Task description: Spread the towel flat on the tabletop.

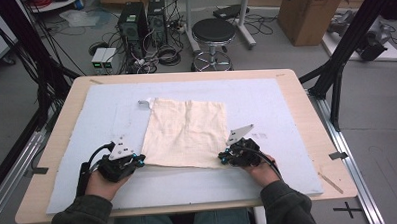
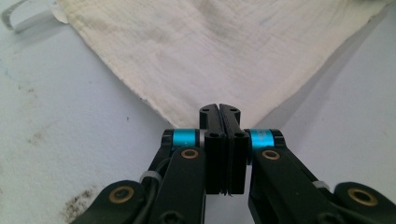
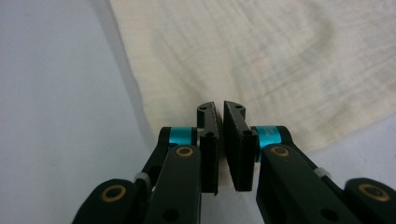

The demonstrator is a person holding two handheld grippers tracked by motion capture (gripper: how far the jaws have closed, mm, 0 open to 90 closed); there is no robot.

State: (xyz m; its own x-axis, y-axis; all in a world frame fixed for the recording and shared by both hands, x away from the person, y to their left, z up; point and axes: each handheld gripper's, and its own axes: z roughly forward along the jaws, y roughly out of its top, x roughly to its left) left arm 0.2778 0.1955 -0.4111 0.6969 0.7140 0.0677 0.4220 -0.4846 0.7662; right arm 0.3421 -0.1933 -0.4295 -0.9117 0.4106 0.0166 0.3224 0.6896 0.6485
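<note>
The cream cloth (image 1: 187, 132) lies flat in the middle of the surface (image 1: 296, 103), on a pale blue mat (image 1: 256, 100). Its two near corners are hard to see from the high view, because a gripper sits right over each one. The left gripper (image 1: 138, 161) is at the 7 o'clock corner of the cloth. In the left gripper view its jaws are pressed tight together, with the corner of the cloth (image 2: 210, 56) caught between them. The right gripper (image 1: 223, 156) is at the 5 o'clock corner. In the right gripper view its jaws are nearly together, clenched on the edge of the cloth (image 3: 280, 60), but the bit of cloth inside is hidden by the black jaws. A small white loop (image 1: 145, 102) sticks out at the cloth's 11 o'clock corner, and it is cut off at the top edge of the left gripper view. Past the surface, at 12 o'clock, stand a black stool (image 1: 213, 31) and two computer towers (image 1: 143, 21). A cardboard box (image 1: 308, 13) sits on the floor at 1 o'clock.
</note>
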